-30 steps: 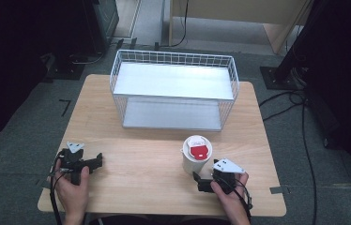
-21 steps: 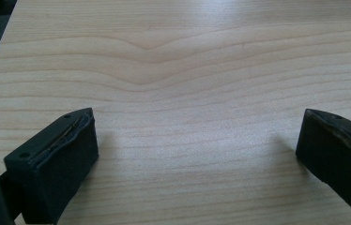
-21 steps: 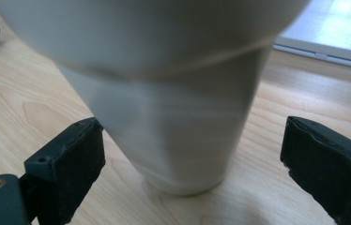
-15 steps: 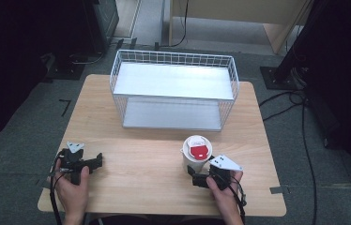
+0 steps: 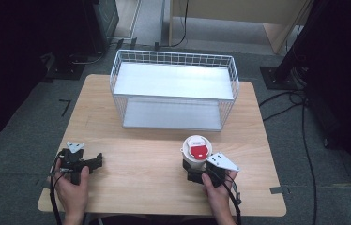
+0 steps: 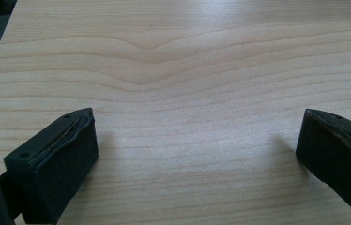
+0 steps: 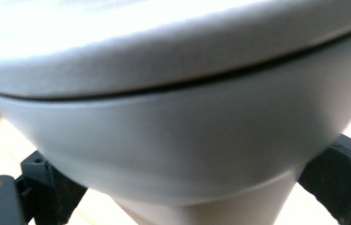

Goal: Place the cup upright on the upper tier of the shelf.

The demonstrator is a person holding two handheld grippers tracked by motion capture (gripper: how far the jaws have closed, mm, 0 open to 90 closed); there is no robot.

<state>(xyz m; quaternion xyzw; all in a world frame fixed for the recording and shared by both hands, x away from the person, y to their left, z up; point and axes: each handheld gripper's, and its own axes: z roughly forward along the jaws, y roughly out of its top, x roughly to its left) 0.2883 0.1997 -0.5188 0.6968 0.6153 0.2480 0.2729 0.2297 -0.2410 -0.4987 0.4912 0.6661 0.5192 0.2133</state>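
A white lidded cup (image 5: 197, 149) with a red label on its lid stands upright on the wooden table (image 5: 141, 180), right of centre near the front. My right gripper (image 5: 193, 172) is low behind it, and its jaws stand wide on either side of the cup's lower body. In the right gripper view the cup (image 7: 178, 140) looms very close between the two black fingers (image 7: 51, 187) of the right gripper (image 7: 197, 192), with gaps at the sides. My left gripper (image 5: 97, 162) rests at the front left, open over bare wood (image 6: 197, 93); the left gripper (image 6: 197, 140) holds nothing.
A white wire basket (image 5: 173, 58) with a pale flat floor stands at the back middle of the table. Bare wood lies between the two hands. Dark stands and cables sit on the floor around the table.
My right gripper has slid forward and to the left until its jaws flank the cup. The left gripper and the cup have stayed where they were.
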